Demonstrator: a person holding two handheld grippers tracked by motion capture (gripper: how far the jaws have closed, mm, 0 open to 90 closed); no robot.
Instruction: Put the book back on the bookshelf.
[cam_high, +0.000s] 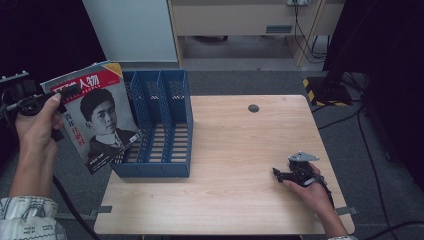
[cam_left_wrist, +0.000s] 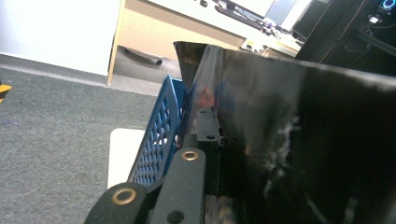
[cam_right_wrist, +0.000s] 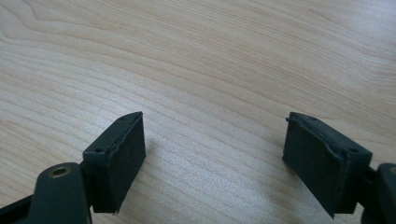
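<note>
left tongs (cam_high: 56, 96) grip magazine (cam_high: 97, 115) edge | rack (cam_high: 165, 125) beside | right tongs (cam_right_wrist: 212, 161) agape

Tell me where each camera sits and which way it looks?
High view: above the person's side, looking forward and down on the table; both forearms, left gripper holding the magazine, right gripper.
Left gripper view: rides the left gripper, looking along its fingers, clamped on the magazine, past the blue file rack.
Right gripper view: rides the right gripper, facing bare tabletop; fingers apart.
Shared: high and left views both show rack and magazine.
</note>
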